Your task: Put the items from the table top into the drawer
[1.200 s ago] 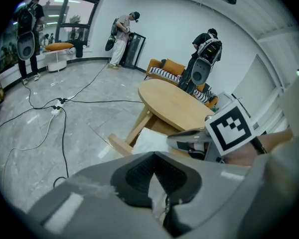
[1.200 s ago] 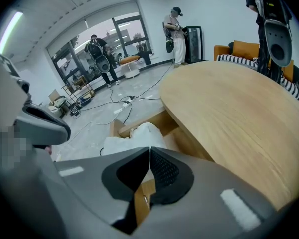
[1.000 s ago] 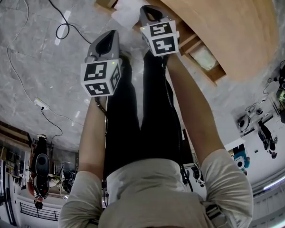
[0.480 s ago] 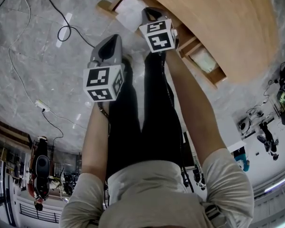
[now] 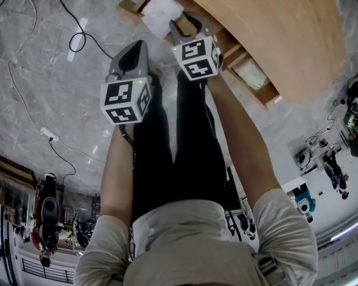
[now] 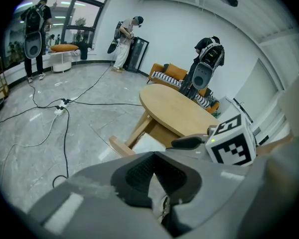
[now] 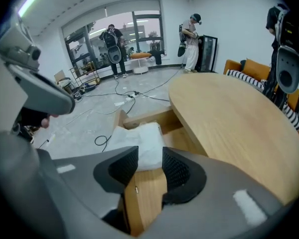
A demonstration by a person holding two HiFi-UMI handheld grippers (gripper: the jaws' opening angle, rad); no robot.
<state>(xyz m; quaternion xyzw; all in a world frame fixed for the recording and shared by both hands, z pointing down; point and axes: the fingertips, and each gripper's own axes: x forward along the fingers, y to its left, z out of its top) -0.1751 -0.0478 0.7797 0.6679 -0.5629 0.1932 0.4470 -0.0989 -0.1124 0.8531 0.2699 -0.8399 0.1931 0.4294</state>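
Observation:
An open wooden drawer [image 5: 131,6] sticks out from under the round wooden table [image 5: 286,22]. A white soft packet [image 5: 160,12] lies in it. My right gripper [image 5: 185,24] hangs over the drawer, and its jaws have just been opening. In the right gripper view the right gripper [image 7: 149,152] is open; the white packet [image 7: 139,138] lies just beyond its fingertips, touched by neither pad, with the drawer wall [image 7: 144,193] below. My left gripper [image 5: 137,45] is held over the floor to the left, shut and empty [image 6: 152,176].
A second open drawer [image 5: 268,94] holds a pale item [image 5: 250,73]. Black cables [image 5: 77,37] and a power strip [image 5: 48,133] lie on the grey floor. The person's legs [image 5: 173,148] are below the grippers. People [image 7: 192,39] and an orange sofa [image 6: 169,73] stand far off.
The right gripper's jaws have gone from closed to apart, and the gripper has drawn back a little from the white packet. The left gripper has hardly moved.

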